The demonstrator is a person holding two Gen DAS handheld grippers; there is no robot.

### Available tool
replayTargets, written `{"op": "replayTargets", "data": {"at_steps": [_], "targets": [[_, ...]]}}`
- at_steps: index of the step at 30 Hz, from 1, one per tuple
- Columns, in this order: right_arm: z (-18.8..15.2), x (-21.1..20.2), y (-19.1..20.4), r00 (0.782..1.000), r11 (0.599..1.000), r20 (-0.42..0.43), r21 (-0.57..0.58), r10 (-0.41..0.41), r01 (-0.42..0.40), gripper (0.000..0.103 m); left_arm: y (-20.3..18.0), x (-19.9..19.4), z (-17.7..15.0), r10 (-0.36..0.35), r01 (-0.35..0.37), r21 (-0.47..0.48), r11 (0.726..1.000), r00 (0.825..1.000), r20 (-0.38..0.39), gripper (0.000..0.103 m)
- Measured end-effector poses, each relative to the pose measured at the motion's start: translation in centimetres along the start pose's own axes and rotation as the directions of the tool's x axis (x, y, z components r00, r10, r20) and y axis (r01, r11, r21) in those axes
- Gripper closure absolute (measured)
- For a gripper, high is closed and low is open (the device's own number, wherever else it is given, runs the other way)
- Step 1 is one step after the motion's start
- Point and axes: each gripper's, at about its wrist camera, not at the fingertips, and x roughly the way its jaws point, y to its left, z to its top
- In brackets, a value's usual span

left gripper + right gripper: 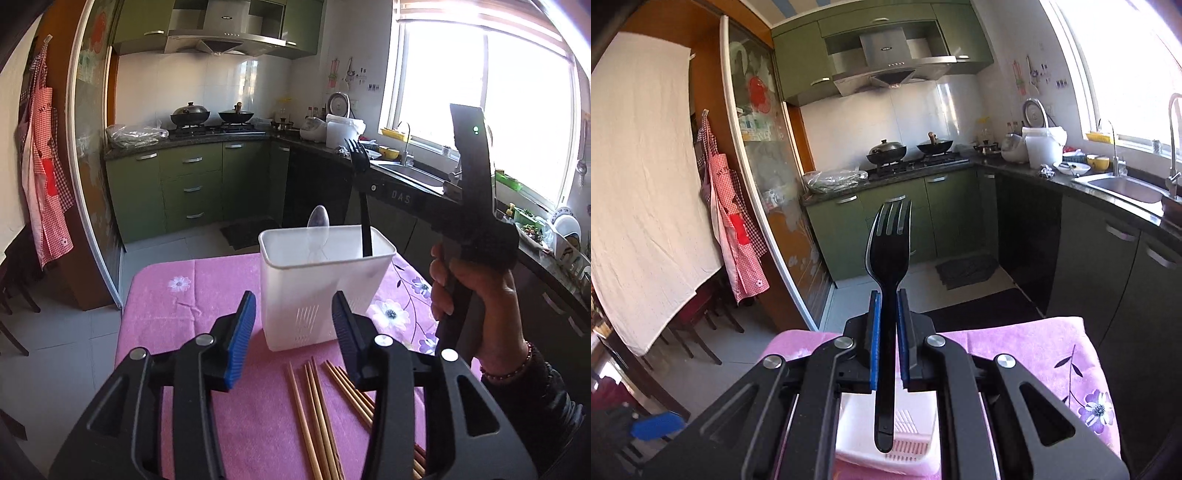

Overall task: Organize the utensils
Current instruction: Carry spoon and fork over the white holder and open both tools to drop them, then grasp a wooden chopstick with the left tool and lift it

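Note:
A white plastic utensil holder (pixel 321 291) stands on the pink flowered tablecloth (pixel 192 314), with a clear plastic spoon (pixel 318 225) upright inside it. My left gripper (pixel 293 326) hangs open just in front of the holder, with nothing between its blue pads (pixel 240 332). Below it, several wooden chopsticks (pixel 316 406) lie loose on the cloth. My right gripper (pixel 888 295) is shut on a black plastic fork (pixel 888 251), tines up. The fork (pixel 364 206) has its handle end dipping into the holder (pixel 912 439) at the right side.
A person's hand (pixel 480 295) with a bead bracelet grips the right gripper's handle right of the holder. The cloth ends just behind the holder. Green kitchen cabinets, a stove with pans (pixel 886 151) and a sink counter (pixel 1123 184) lie beyond. Chairs (pixel 698 314) stand at the left.

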Motion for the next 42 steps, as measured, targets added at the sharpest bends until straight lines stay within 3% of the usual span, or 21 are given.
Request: {"op": "replayTargets", "data": {"at_steps": [8,12,13,15,21,24,25,28,31,35,38,42], "targets": [[-3.7,-2.7,0.6,1.0,0.998,0.015,-0.064,-0.024,0.025,0.093,0.0,-0.9,-1.4,-0.018,0.018,-0.002,1.0,0.999,-0.05,0.062],[-5.0,-3.3,0.2,0.999,0.997,-0.017,-0.069,-0.039,0.038,0.084,-0.5,-1.3,-1.8,-0.009,0.01,0.008,1.0,0.998,-0.061,0.06],[-5.2,-3.4,0.2,0.999,0.997,-0.029,-0.07,-0.037,0.034,0.075,-0.6,-1.3,-1.9,-0.008,0.009,0.012,1.0,0.997,-0.07,0.059],[-5.5,-3.7,0.1,0.999,0.996,-0.033,-0.079,-0.038,0.035,0.067,-0.7,-1.3,-2.2,-0.007,0.008,0.015,1.0,0.997,-0.083,0.058],[-4.7,-8.4,-0.3,0.999,0.999,0.037,-0.042,-0.02,0.021,0.062,-1.1,-1.1,-3.0,0.0,0.003,0.021,1.0,0.99,-0.141,0.058],[-5.0,-11.4,-0.8,1.0,0.998,-0.01,-0.058,-0.023,0.022,0.054,-0.9,-0.3,-3.5,0.011,-0.009,0.012,1.0,0.98,-0.199,0.049],[-5.5,-11.9,-0.9,0.998,0.997,-0.048,-0.075,-0.029,0.025,0.049,-0.8,0.2,-3.7,0.005,-0.005,0.001,1.0,0.974,-0.227,0.048],[-8.3,-12.8,-1.7,0.982,0.992,-0.179,-0.115,-0.062,0.041,0.047,-0.4,2.5,-4.6,-0.02,0.01,-0.03,0.999,0.944,-0.33,0.048],[-11.5,-12.9,-2.9,0.954,0.994,-0.293,-0.107,-0.067,0.037,0.03,0.1,5.2,-5.7,-0.057,0.022,-0.086,0.996,0.9,-0.432,0.048],[-14.3,-12.8,-3.9,0.933,0.993,-0.351,-0.107,-0.08,0.045,0.029,0.6,8.4,-6.7,-0.109,0.039,-0.142,0.989,0.84,-0.532,0.049],[-15.6,-12.6,-4.4,0.922,0.995,-0.381,-0.098,-0.069,0.034,0.029,0.7,10.1,-7.0,-0.082,0.012,-0.128,0.992,0.825,-0.559,0.052],[-16.0,-12.2,-4.4,0.918,0.996,-0.392,-0.091,-0.059,0.025,0.029,0.8,11.9,-6.7,-0.048,-0.017,-0.105,0.994,0.81,-0.585,0.071]]}}
